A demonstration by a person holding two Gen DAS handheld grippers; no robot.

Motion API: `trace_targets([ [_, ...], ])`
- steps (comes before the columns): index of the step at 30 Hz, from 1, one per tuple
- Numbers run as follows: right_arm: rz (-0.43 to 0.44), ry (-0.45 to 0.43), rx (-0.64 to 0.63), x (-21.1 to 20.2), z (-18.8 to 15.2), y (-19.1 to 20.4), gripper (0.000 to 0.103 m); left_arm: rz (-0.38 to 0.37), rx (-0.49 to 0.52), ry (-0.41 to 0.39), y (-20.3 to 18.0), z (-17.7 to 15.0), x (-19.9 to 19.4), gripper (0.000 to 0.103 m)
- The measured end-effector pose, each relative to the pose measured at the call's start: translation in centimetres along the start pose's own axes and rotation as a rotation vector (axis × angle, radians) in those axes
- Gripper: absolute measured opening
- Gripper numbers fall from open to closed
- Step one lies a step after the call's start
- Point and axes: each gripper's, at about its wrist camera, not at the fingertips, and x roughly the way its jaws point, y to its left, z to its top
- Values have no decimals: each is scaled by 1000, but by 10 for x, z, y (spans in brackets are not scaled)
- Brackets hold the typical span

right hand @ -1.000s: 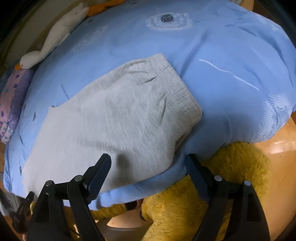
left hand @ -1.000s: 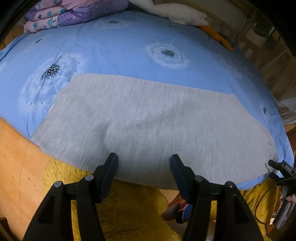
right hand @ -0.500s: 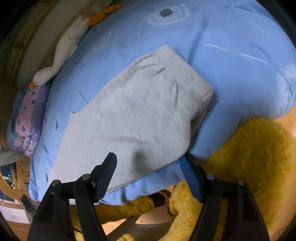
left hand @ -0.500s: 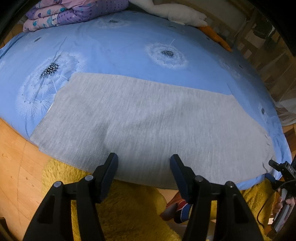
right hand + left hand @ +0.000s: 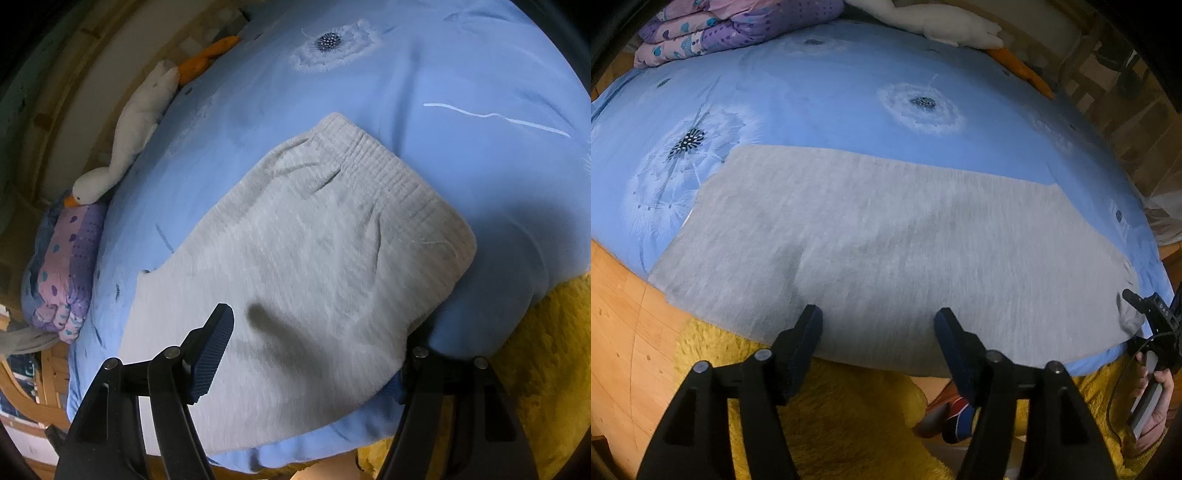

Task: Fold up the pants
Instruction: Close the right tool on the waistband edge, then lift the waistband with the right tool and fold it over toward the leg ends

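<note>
Left tongs [image 5: 878, 328] opening, empty, at near hem of grey pants [image 5: 886, 240] flat on bed [image 5: 831, 92]; right tongs [image 5: 317, 347] apart straddling waistband-end edge; soft, limp knit, probably light, so pinch edges/corners.

We see grey pants [image 5: 295, 266] flat on blue bedsheet [image 5: 443, 74], right gripper [image 5: 314, 350] straddling the near hem, jaws apart.
</note>
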Motion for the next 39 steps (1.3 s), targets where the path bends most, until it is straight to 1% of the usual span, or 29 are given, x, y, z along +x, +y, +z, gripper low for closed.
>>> trace_targets([
  [3, 8, -3, -5, -1, 1, -1, 71, 11, 13, 0, -3, 1, 2, 73],
  [5, 11, -12, -3, -5, 0, -4, 68, 23, 26, 4, -5, 1, 3, 73],
  [6, 2, -15, 0, -6, 0, -6, 60, 27, 29, 6, -6, 1, 2, 73],
  [7, -7, -18, 4, -8, 1, -9, 48, 27, 28, 7, -6, 2, 2, 73],
  [8, -17, -19, 14, -9, 2, -12, 42, 25, 24, 7, -5, 2, 0, 73],
  [9, -16, -18, 23, -9, 3, -14, 33, 22, 19, 6, -4, 3, -1, 73],
  [10, -5, -13, 34, -10, 5, -17, 28, 19, 14, 6, -3, 3, -2, 73],
  [11, 0, -10, 36, -10, 6, -16, 26, 19, 8, 5, -1, 4, -3, 73],
  [13, -1, -9, 10, -13, 8, -14, 19, 29, 1, -3, 3, 5, -6, 73],
  [16, -20, -28, -64, -21, 9, -1, 16, 52, -17, -6, 11, 7, -8, 73],
  [20, -40, -57, -169, -33, 12, 24, 13, 60, -44, -18, 24, 11, -13, 73],
  [24, -28, -97, -287, -48, 14, 57, 11, 69, -66, -41, 35, 15, -20, 73],
  [26, -14, -104, -333, -53, 12, 72, 11, 65, -81, -49, 40, 16, -23, 73],
  [30, 10, -101, -413, -58, 6, 101, 10, 63, -102, -62, 50, 16, -30, 73],
  [39, 67, -30, -553, -46, -17, 159, 9, 63, -108, -60, 57, 20, -33, 73],
])
